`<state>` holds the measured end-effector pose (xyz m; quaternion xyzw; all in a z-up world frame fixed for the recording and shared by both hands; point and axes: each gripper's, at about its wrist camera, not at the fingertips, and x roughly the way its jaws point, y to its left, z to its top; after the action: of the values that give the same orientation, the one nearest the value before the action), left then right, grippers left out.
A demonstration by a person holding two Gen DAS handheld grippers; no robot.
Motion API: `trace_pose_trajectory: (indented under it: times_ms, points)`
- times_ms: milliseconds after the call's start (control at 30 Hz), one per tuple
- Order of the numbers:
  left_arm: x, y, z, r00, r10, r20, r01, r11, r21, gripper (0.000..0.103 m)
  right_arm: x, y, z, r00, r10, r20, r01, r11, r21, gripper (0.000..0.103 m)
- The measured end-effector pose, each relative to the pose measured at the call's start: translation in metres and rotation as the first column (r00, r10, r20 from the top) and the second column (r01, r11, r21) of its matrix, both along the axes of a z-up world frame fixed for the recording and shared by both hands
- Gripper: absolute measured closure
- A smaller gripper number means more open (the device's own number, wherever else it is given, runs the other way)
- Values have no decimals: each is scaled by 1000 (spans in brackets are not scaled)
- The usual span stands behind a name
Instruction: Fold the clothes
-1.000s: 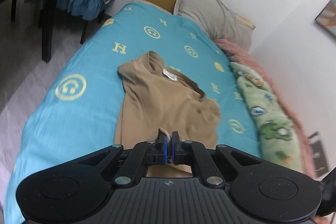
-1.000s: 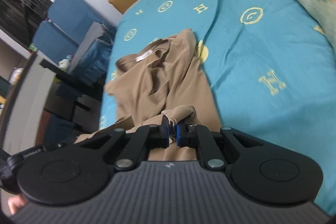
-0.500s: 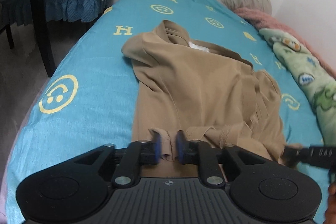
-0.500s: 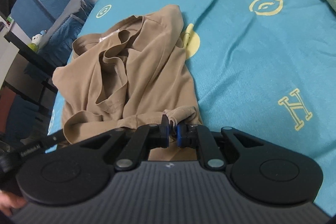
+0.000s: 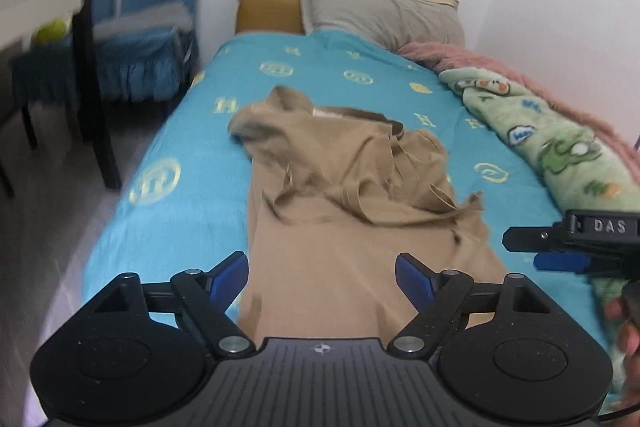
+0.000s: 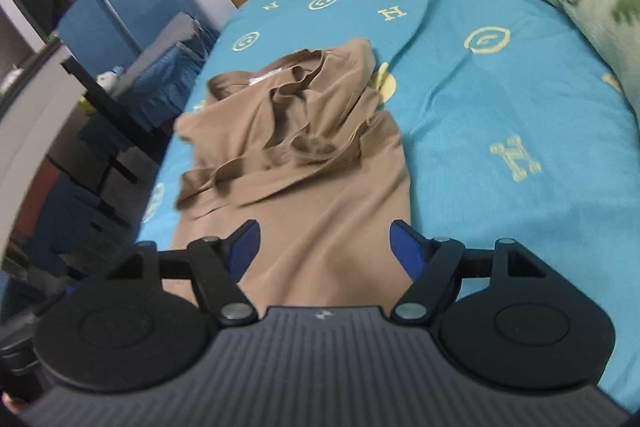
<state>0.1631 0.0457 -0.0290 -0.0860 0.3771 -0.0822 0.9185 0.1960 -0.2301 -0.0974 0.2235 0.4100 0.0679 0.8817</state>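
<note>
Tan shirt (image 5: pixel 360 211) near hem hidden behind left claw (image 5: pixel 322 277), blurred; jaws opening

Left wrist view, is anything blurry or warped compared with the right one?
Left wrist view: the blue chair and floor smear with motion blur, and the wall bows from fisheye. Right wrist view: the rumpled tan shirt is soft, its left edge smeared.

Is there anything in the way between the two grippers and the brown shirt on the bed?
Nothing visible. The left gripper and right gripper, jaws opening with nothing pinched, sit right over the brown shirt's near part. The green blanket lies off to the side on the teal bedsheet, clear of it.
</note>
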Motion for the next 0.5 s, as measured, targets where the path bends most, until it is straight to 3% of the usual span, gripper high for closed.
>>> trace_pose_trajectory:
  times_ms: [100,167,267,400,500]
  points:
    - [-12,16,-10,993,22,-114,-38,989,-141,19,-25,-6,1,999,-30,-22,31,995,92,29]
    - [-13,26,-25,977,17,-215,-70,968,-243,19,-40,-12,-6,996,-62,-68,74,979,190,28]
    - [-5,37,-49,941,18,-338,-144,925,-351,19,-53,-19,-34,976,-100,-195,166,920,354,28]
    - [9,45,-81,899,0,-438,-231,850,-474,19,-52,-17,-67,941,-109,-322,253,856,452,29]
    - [16,51,-93,902,15,-431,-274,792,-546,19,-46,-16,-80,927,-149,-345,308,828,469,29]
